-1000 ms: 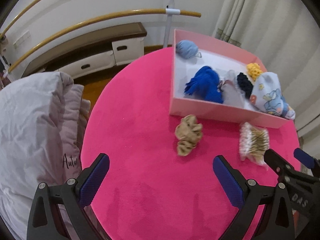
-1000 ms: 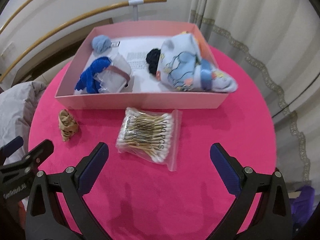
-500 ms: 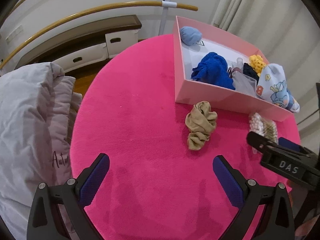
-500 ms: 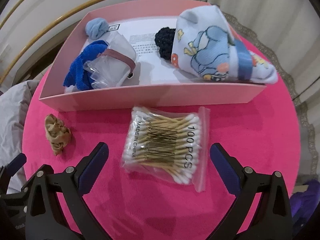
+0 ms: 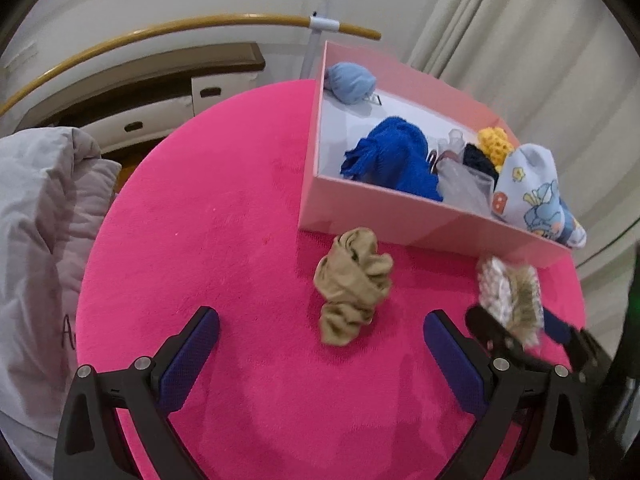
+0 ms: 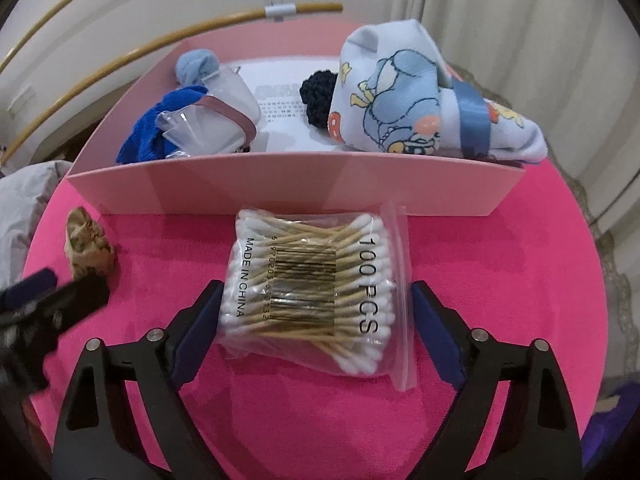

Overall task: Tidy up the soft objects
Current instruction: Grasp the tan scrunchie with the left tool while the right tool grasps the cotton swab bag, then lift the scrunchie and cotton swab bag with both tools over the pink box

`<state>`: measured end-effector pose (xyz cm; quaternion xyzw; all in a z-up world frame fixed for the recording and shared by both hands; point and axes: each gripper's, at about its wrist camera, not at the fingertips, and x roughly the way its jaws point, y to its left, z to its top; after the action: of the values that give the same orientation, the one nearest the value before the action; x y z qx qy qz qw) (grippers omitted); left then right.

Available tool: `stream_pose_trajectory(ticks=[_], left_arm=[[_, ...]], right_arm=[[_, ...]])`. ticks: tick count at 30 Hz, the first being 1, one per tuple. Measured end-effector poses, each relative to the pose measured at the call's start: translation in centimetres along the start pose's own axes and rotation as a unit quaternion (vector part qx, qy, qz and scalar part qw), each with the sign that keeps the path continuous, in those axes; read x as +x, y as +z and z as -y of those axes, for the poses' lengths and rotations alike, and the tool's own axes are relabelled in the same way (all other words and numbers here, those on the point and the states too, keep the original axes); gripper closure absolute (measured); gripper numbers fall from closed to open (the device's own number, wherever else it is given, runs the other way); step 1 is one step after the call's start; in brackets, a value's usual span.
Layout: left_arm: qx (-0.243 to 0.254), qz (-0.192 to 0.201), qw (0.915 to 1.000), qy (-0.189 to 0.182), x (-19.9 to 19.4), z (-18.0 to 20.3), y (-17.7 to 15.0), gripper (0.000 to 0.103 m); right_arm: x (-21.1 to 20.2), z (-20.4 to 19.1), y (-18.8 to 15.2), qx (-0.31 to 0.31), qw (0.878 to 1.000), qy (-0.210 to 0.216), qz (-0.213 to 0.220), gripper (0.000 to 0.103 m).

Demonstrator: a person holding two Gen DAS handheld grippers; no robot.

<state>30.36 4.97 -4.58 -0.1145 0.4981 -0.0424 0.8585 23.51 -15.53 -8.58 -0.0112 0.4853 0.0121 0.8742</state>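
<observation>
my right gripper [image 6: 316,316] has just been closing but its jaws are apart, either side of the swab bag [image 6: 316,292], pads not pressing it. the pink box [image 6: 296,184] sits just ahead of it. my left gripper [image 5: 320,340] is wide open with nothing held; the tan scrunchie [image 5: 352,284] lies just ahead between its fingers, on the pink table [image 5: 208,216].
</observation>
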Motion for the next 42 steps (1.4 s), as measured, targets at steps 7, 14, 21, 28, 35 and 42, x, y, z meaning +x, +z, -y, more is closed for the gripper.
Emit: stream_pose_trajectory(ticks=[7,14,21,28,35,42], left_arm=[[0.007,0.045,0.9985,0.031,0.5,1.3,-1.0,0.015],[0.031,0.087,0.9914,0.093,1.2,3.5,-2.4,0.051],[0.008,0.098,0.9948,0.025,0.6,3.0,-3.4,0.082],[0.029,0.098,0.9942,0.034,0.1,4.0,-4.5,0.083],[0.069,0.107,0.9905,0.05,0.1,6.8,-4.5,0.083],[0.082,0.124,0.9882,0.034,-1.4,8.2,-5.4,0.083]], right_arm=[[-1.9,1.9,-1.9,0.006,0.999,0.017,0.047,0.025],[-3.2,4.1,-3.1,0.022,0.998,0.028,0.054,0.036],[-3.3,4.3,-3.3,0.036,0.996,0.047,0.059,0.037],[-3.2,3.9,-3.4,0.045,0.997,0.03,0.06,0.037],[-3.5,4.3,-3.6,0.06,0.996,0.016,0.066,0.037],[-4.8,5.3,-4.0,0.078,0.992,0.003,0.096,0.037]])
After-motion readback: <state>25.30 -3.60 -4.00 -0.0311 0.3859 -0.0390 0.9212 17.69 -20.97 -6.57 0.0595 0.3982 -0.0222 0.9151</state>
